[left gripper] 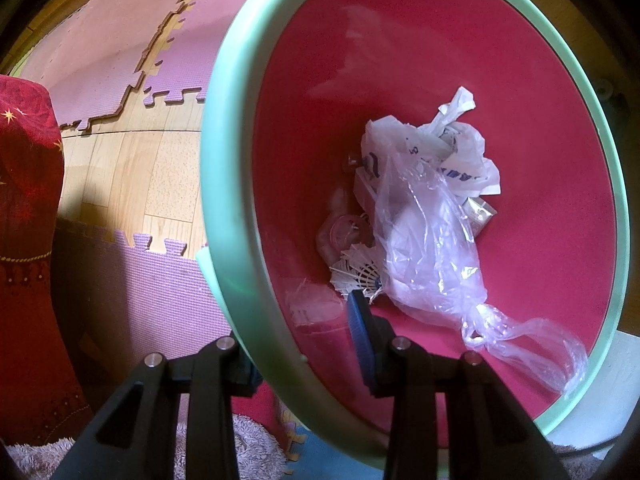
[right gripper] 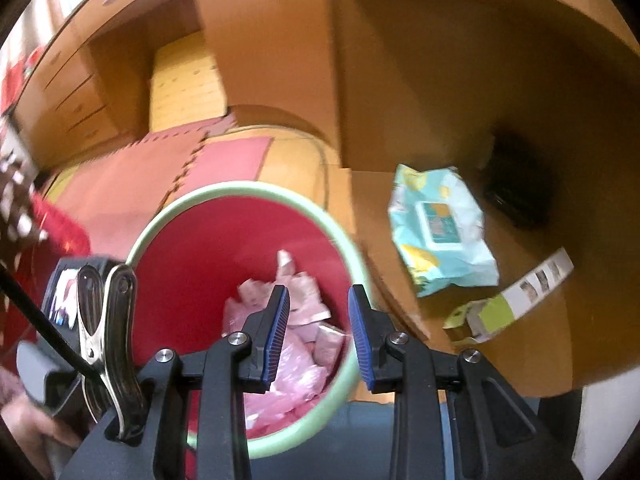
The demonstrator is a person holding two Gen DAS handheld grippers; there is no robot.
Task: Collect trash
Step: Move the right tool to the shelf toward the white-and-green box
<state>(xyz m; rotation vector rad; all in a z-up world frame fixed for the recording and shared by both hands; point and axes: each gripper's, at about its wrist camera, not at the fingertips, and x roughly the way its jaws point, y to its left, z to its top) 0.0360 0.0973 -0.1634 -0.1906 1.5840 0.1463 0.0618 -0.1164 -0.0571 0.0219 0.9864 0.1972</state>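
The left gripper [left gripper: 304,344] pinches the pale green rim of the trash bin [left gripper: 224,184], one finger outside the wall and the other inside against the red lining. Inside the bin lie a crumpled clear plastic bag [left gripper: 432,248], a printed white bag and a shuttlecock [left gripper: 360,276]. The right gripper [right gripper: 318,332] hangs above the bin's mouth, fingers spread with nothing between them (this view is blurred). On the wooden surface beside the bin lie a pack of wet wipes [right gripper: 440,228] and a small carton [right gripper: 508,300].
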